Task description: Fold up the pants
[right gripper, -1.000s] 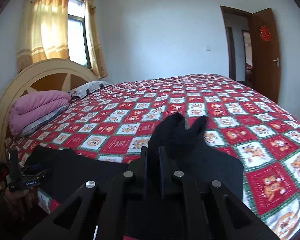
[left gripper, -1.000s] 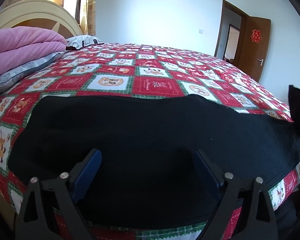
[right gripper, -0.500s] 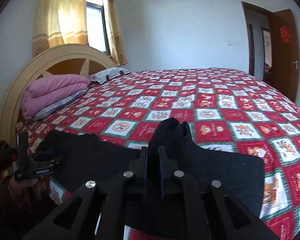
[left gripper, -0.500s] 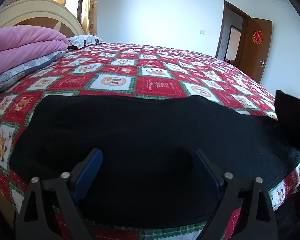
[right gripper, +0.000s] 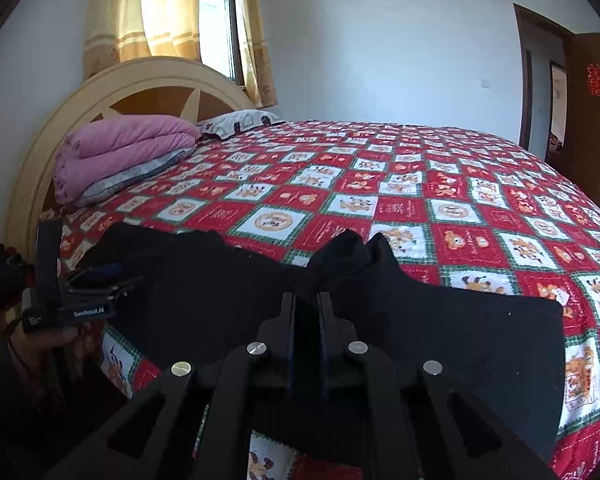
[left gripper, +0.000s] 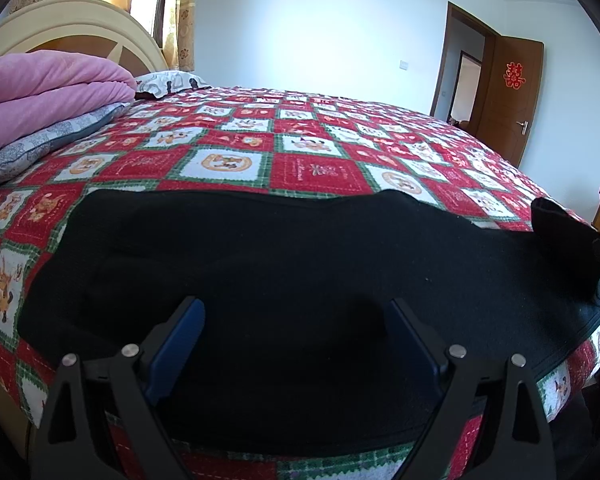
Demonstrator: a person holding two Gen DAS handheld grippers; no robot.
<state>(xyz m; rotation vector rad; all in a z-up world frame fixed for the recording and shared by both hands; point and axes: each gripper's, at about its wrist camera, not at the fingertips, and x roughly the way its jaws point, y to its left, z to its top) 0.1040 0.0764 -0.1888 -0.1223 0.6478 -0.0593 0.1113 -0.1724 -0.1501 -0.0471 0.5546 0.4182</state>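
Bright daylight from window (right gripper: 216, 32); sharp focus; fisheye bending, dark vignette at corners.

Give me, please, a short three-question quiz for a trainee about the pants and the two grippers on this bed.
1. True or false: the right gripper is shut on a raised fold of the black pants.
2. Which gripper stands open above the pants? A) left gripper B) right C) neither
3. Fill in: a folded ____ blanket lies by the headboard.

Key: 1 true; 2 A; 3 pink.
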